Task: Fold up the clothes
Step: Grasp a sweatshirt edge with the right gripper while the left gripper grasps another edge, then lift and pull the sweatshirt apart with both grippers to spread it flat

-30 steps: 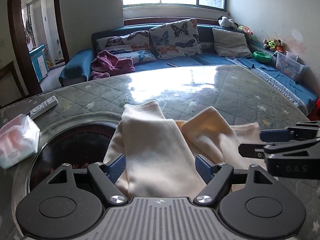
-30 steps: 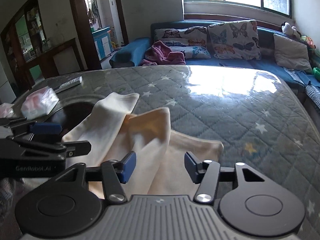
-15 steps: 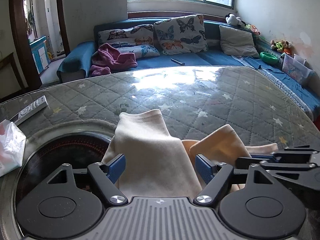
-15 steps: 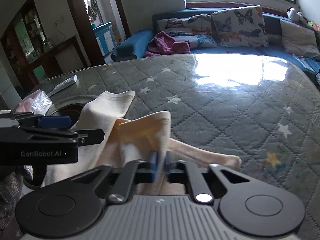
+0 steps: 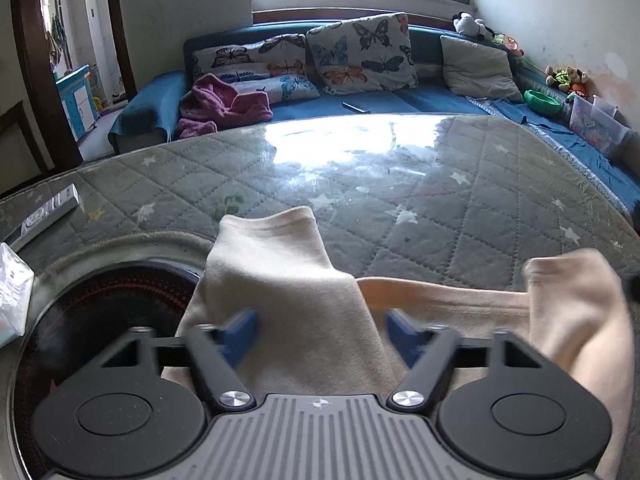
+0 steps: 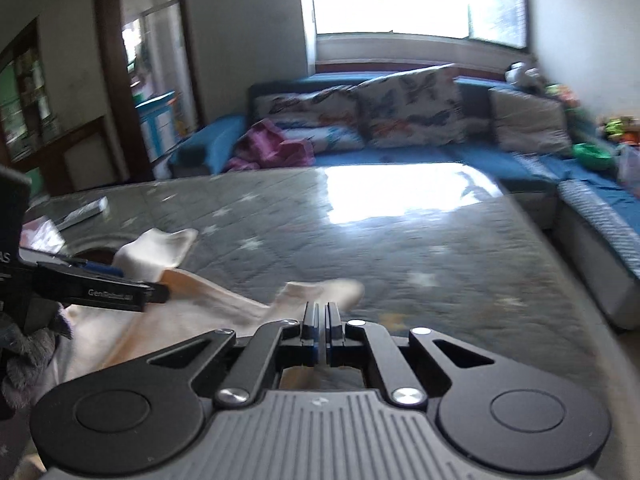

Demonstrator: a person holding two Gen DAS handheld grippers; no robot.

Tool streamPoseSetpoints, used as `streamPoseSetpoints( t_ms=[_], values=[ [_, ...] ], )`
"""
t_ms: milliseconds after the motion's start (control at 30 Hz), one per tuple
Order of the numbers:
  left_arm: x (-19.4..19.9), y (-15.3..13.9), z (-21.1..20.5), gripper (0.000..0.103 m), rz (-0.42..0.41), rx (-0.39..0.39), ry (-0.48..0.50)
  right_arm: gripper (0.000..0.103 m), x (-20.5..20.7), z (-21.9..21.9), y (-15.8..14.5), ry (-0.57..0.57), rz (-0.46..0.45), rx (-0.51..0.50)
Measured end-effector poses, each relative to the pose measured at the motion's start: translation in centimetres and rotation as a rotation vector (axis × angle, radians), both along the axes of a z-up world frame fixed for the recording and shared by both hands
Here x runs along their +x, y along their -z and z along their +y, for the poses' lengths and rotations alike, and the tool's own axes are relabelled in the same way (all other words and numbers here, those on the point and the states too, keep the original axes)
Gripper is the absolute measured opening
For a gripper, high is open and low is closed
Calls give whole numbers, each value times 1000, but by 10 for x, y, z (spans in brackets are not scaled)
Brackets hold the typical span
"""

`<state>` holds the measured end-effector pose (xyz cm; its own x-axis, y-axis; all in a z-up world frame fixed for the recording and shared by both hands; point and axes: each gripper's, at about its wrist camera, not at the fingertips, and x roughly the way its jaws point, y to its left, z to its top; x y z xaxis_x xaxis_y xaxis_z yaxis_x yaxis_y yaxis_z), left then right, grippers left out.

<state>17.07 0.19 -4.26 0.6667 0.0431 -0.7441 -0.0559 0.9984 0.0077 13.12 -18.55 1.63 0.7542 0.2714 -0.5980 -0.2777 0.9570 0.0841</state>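
We see a cream garment (image 5: 288, 292) lying at the near edge of the quilted table (image 5: 440, 200), one folded part reaching out over the dark round inset (image 5: 100, 312) near the left corner. The left gripper (image 5: 318, 330) has just been closing; its blue pads (image 5: 240, 332) stand apart on either side of that fold (not yet pressing it, as far as we can tell). The right gripper (image 6: 320, 320) is clamped fully together on another part of the garment, lifted clear of the table. A remote (image 5: 48, 212) lies by the left edge.
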Motion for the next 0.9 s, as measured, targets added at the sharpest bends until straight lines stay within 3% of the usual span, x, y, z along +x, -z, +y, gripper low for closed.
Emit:
streamPoseSetpoints(
  t_ms=[133, 200, 433, 500, 567, 767, 833, 867, 900],
  values=[
    [-2, 3, 8, 32, -4, -24, -13, 2, -23, -38, -6, 110, -15, 10],
    [-5, 2, 13, 15, -7, -31, -21, 2, -30, -54, -4, 150, 12, 28],
    [-21, -7, 27, 9, -27, -52, -50, 13, -21, -54, 12, 94, 87, 120],
    [-26, -11, 31, 9, -35, -53, -55, 34, -12, -41, 16, 51, 100, 129],
    [-30, -14, 34, 9, -46, -48, -58, 40, -1, -28, 23, 29, 119, 123],
    [-49, -26, 54, 8, -77, -59, -102, 38, 15, -5, 43, 7, 157, 131],
    [-61, -31, 61, 8, -93, -71, -117, 23, 16, -1, 48, 2, 164, 142],
    [-67, -33, 66, 7, -99, -77, -128, 10, 16, 0, 50, -2, 164, 147],
    [-74, -35, 71, 7, -103, -83, -142, 6, 14, 0, 49, -6, 157, 146]
  ],
)
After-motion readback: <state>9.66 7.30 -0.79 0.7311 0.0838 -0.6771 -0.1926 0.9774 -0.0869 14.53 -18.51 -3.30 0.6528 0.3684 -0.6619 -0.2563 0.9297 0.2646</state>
